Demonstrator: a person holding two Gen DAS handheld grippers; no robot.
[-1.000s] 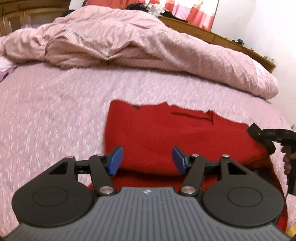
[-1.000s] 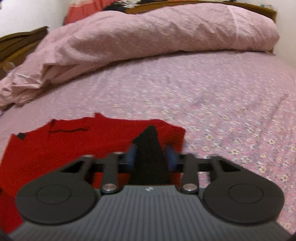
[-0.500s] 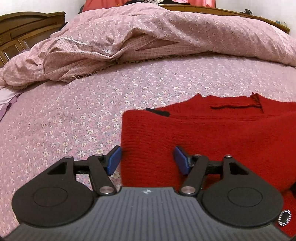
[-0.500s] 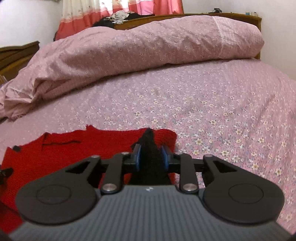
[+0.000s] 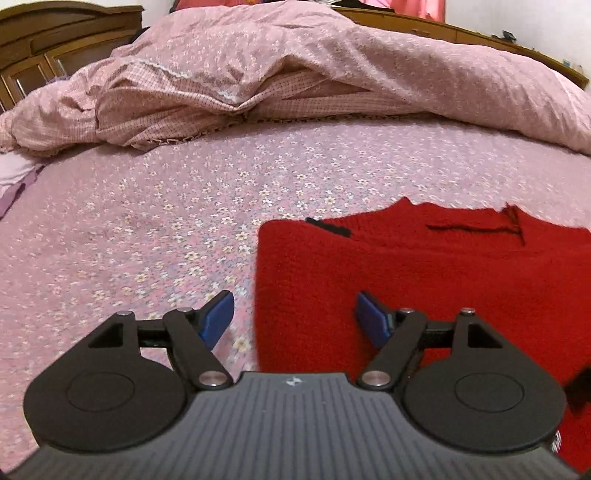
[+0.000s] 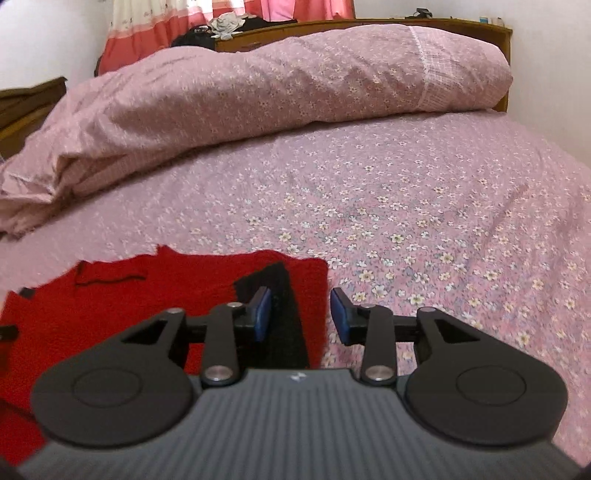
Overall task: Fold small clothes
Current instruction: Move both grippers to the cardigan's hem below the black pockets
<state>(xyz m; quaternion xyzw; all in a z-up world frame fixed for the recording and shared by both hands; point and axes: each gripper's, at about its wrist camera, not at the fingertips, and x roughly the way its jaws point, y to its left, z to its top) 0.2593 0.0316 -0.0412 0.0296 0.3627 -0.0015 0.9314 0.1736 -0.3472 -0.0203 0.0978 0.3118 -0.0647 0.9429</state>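
A red knitted garment (image 5: 406,266) lies flat on the pink flowered bedsheet (image 5: 166,229), with a dark trim along its neckline. My left gripper (image 5: 293,317) is open and empty above the garment's left edge. In the right wrist view the garment (image 6: 110,306) lies at lower left, with a black cuff (image 6: 284,314) resting on its right edge. My right gripper (image 6: 301,314) is open, its jaws straddling the cuff and the garment's right edge, holding nothing.
A bunched pink duvet (image 5: 295,74) lies across the far side of the bed; it also shows in the right wrist view (image 6: 258,96). A wooden headboard (image 6: 369,26) and red curtains (image 6: 147,33) stand behind. Flowered sheet (image 6: 443,240) stretches right of the garment.
My right gripper has opened and let go of the black cuff, which now lies on the garment. My left gripper has shifted left to the garment's left edge, still open.
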